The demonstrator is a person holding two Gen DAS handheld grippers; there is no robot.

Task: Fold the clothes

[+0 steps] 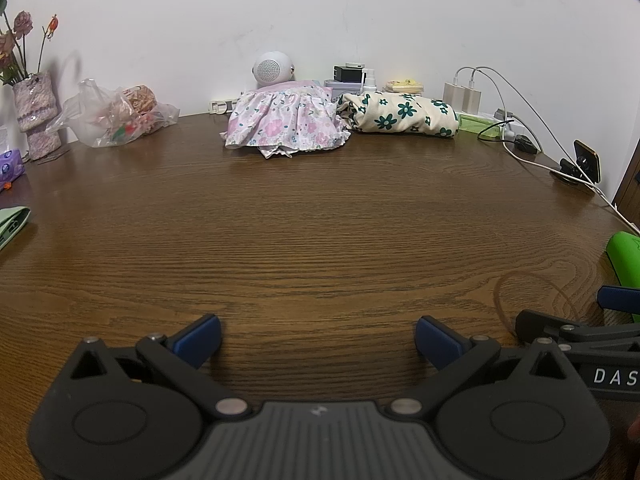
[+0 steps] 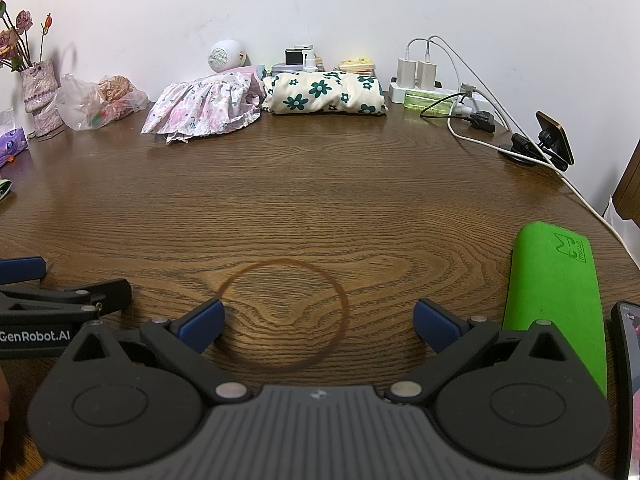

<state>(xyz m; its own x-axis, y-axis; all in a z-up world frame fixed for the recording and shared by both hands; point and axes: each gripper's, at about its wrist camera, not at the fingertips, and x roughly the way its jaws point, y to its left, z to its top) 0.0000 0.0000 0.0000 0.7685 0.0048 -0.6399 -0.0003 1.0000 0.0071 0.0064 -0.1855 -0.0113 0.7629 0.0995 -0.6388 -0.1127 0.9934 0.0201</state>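
A pink floral ruffled garment (image 1: pixel 280 124) lies rumpled at the far middle of the wooden table (image 1: pixel 320 220); it also shows in the right wrist view (image 2: pixel 200 108). Beside it on the right lies a folded cream cloth with dark green flowers (image 1: pixel 400 114), also in the right wrist view (image 2: pixel 326 94). My left gripper (image 1: pixel 318 338) is open and empty, low over the near table. My right gripper (image 2: pixel 318 326) is open and empty, above a ring stain (image 2: pixel 284 314). The two grippers sit side by side, far from both garments.
A plastic bag of snacks (image 1: pixel 116 116) and a flower vase (image 1: pixel 36 112) stand far left. A white speaker (image 1: pixel 272 68), chargers and cables (image 2: pixel 440 80) line the back wall. A phone stand (image 2: pixel 552 136) is right. A green case (image 2: pixel 556 296) and a phone (image 2: pixel 630 360) lie near right.
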